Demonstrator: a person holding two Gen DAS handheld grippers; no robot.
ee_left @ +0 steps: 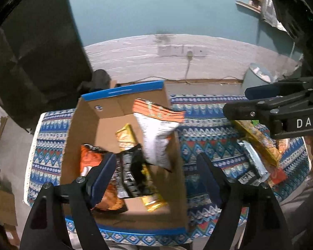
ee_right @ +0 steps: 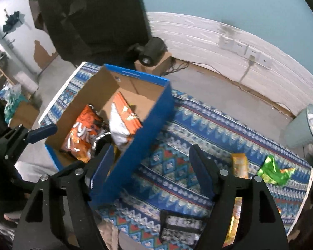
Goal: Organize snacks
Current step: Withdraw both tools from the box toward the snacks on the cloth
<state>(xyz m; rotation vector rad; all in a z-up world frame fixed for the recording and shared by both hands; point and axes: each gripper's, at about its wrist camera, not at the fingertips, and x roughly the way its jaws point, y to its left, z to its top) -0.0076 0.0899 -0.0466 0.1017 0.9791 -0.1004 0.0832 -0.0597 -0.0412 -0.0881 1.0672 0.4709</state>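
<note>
The left gripper (ee_left: 156,175) hangs over the open cardboard box (ee_left: 123,112), its jaws spread wide with nothing pinched between them. Just ahead of its fingertips a white-and-orange snack bag (ee_left: 156,133) sits tilted inside the box — whether it rests on the packets below or is in mid-air cannot be told. Beneath it lie a gold packet (ee_left: 125,137) and a black packet (ee_left: 131,170), and by the left finger an orange chip bag (ee_left: 89,160). The right gripper (ee_right: 152,166) is likewise spread and empty, straddling the box's blue side wall (ee_right: 135,156) above the patterned cloth (ee_right: 177,125). Beyond its right finger, on the cloth, lie a yellow-orange packet (ee_right: 239,164) and a green packet (ee_right: 273,170), well apart from the box; close under the gripper lies a black-and-white packet (ee_right: 181,227).
</note>
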